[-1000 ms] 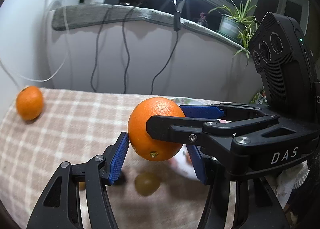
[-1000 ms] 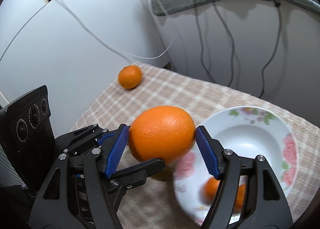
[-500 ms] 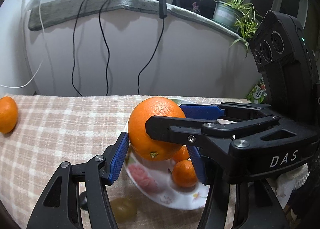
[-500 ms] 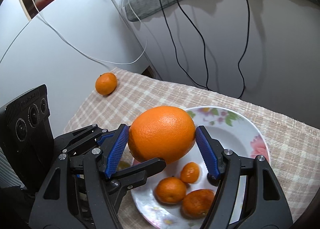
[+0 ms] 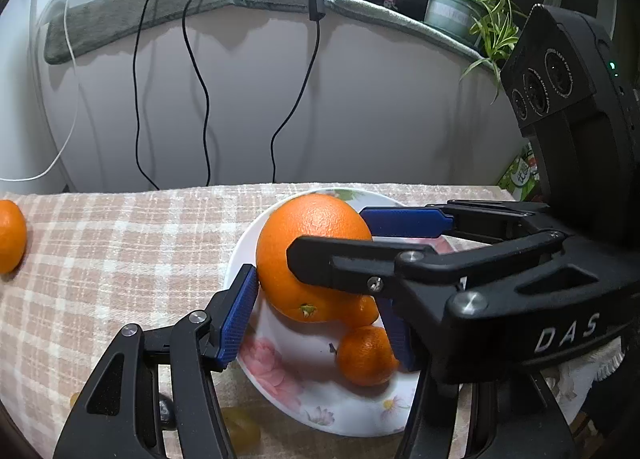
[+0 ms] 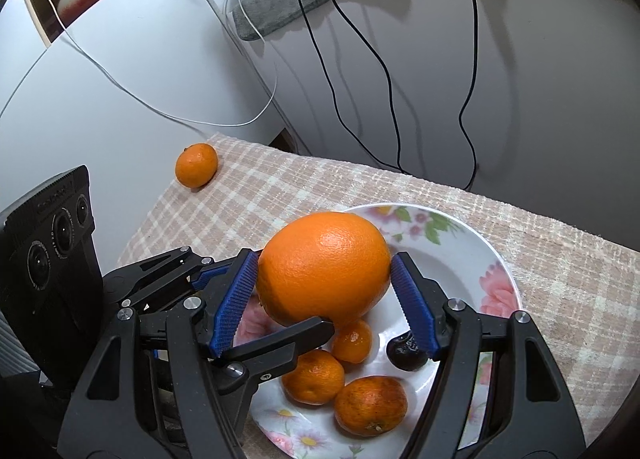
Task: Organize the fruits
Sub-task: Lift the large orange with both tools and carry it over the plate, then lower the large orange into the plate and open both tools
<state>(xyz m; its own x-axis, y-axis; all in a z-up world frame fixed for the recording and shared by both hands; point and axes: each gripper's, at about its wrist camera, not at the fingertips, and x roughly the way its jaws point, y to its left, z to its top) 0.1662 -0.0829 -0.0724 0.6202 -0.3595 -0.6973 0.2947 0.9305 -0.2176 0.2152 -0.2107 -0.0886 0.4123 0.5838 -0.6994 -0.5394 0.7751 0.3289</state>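
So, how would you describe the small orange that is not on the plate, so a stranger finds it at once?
Start from the checked tablecloth and the flowered plate on it. Go to the far corner of the cloth, near the white wall. The lone mandarin lies there, directly on the cloth, apart from the plate; every other orange fruit is on or above the plate.

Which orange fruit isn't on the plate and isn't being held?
The small mandarin lying alone on the checked cloth near its far corner. The big orange is held over the plate, and the other small ones lie in it.
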